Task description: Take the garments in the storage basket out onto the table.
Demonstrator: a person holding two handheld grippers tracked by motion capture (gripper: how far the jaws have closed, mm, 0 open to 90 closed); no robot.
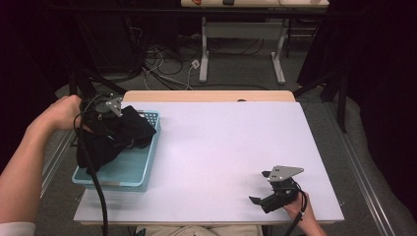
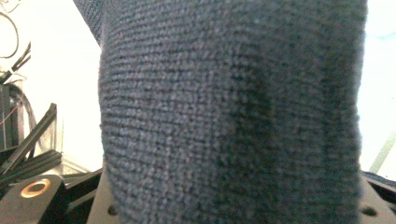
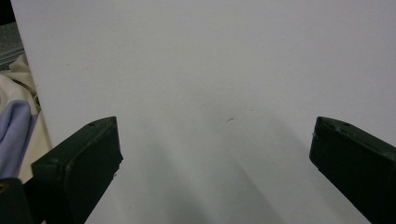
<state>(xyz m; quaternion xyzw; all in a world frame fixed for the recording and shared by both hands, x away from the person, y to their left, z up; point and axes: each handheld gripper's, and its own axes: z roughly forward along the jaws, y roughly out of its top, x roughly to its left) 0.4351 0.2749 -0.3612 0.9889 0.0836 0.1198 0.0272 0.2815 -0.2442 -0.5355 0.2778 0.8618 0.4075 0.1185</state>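
High view showed my left claw [image 1: 109, 114] over the far end of the blue basket [image 1: 133, 169], clenched on a dark knitted garment [image 1: 115, 137] that hung from it into the basket, draped toward the near end. My right claw [image 1: 265, 189] rested on the white table [image 1: 221, 147], well apart from the basket, jaws spread wide and holding nothing.

Second table [image 1: 246, 5], floor cables [image 1: 162, 64] behind.

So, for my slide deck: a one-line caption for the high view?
Left gripper holds a dark knit garment over a blue basket; right gripper rests open on the white table.
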